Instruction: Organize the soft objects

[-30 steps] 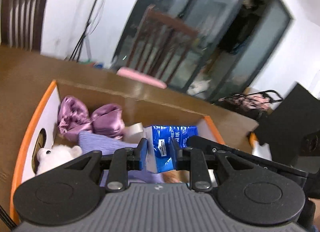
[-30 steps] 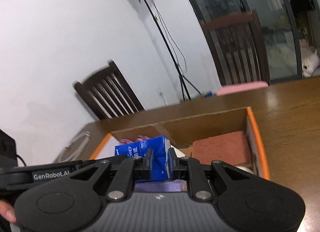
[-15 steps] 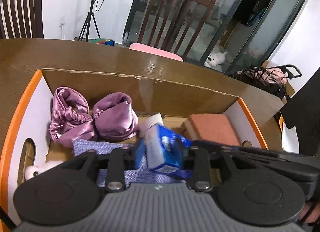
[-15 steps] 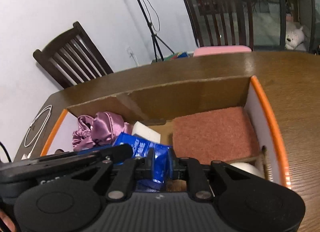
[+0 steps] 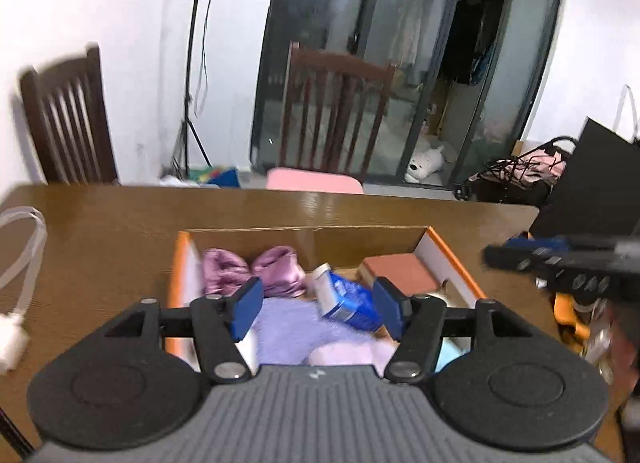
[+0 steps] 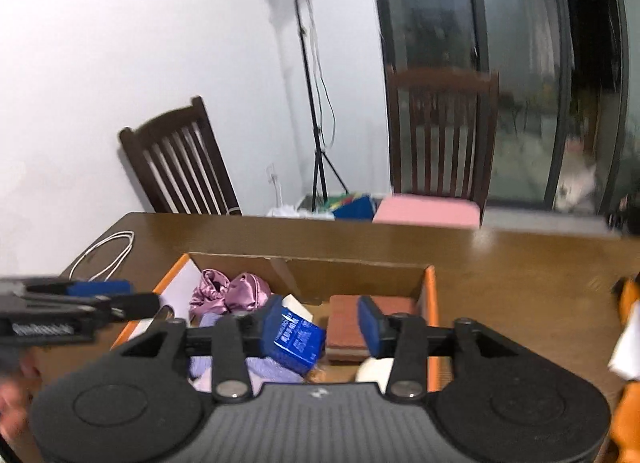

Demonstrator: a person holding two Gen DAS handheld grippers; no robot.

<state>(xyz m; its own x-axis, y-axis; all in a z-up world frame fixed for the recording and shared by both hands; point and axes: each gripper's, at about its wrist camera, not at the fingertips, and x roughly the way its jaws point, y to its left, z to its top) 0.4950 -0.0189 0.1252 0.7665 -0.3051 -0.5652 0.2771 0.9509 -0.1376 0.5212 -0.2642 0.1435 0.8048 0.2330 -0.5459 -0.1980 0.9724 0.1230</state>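
Box (image 5: 448,253) crowded with soft things, open air above, bare table (image 5: 120,247) around

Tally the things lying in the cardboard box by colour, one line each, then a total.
Purple: 2, satin scrunchie bundle and lavender knit cloth
Blue: 1, tissue pack
Reddish-brown: 1, pad
White: 1, block
Total: 5 clearly visible; other pale items near the jaws are too hidden to count.

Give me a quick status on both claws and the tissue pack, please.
Left claw open, right claw open, jaws just opened. Tissue pack released, lying in box on purple cloth. Nothing in the way.
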